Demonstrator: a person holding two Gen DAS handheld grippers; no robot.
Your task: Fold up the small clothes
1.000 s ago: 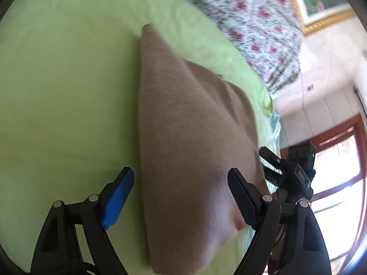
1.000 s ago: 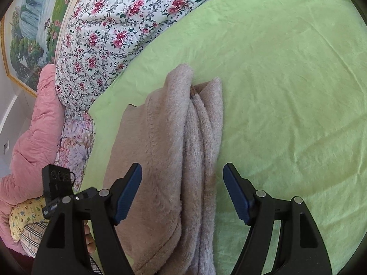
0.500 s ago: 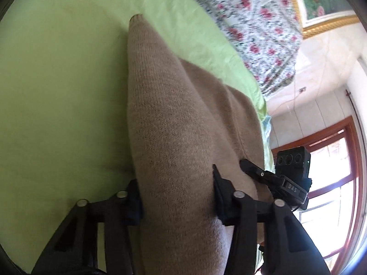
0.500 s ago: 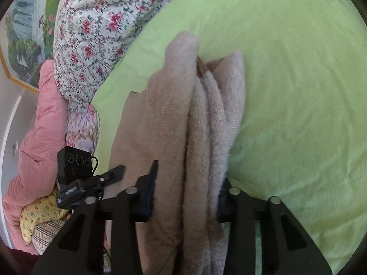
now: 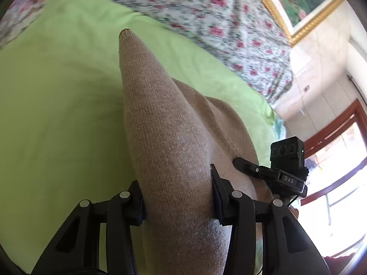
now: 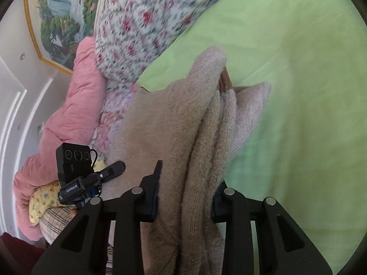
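A folded beige knit garment (image 5: 165, 123) lies over a light green bed sheet (image 5: 57, 105). My left gripper (image 5: 177, 197) is shut on its near edge and holds that edge lifted, so the fabric rises in a ridge. In the right wrist view the same garment (image 6: 174, 119) shows several stacked fleecy layers. My right gripper (image 6: 185, 199) is shut on those layers at the near end. Each gripper shows in the other's view, the right gripper (image 5: 284, 174) beside the cloth, the left gripper (image 6: 82, 176) at the left.
A floral quilt (image 5: 218, 20) lies along the far side of the sheet. A pink duvet (image 6: 68, 114) and a yellow patterned pillow (image 6: 43, 197) sit at the left. A framed painting (image 6: 62, 13) hangs on the wall. A wood-framed window (image 5: 339, 160) is at the right.
Both grippers went from open around the garment's edge to shut on it. The garment has since lifted off the sheet and the views have tilted up toward the quilt.
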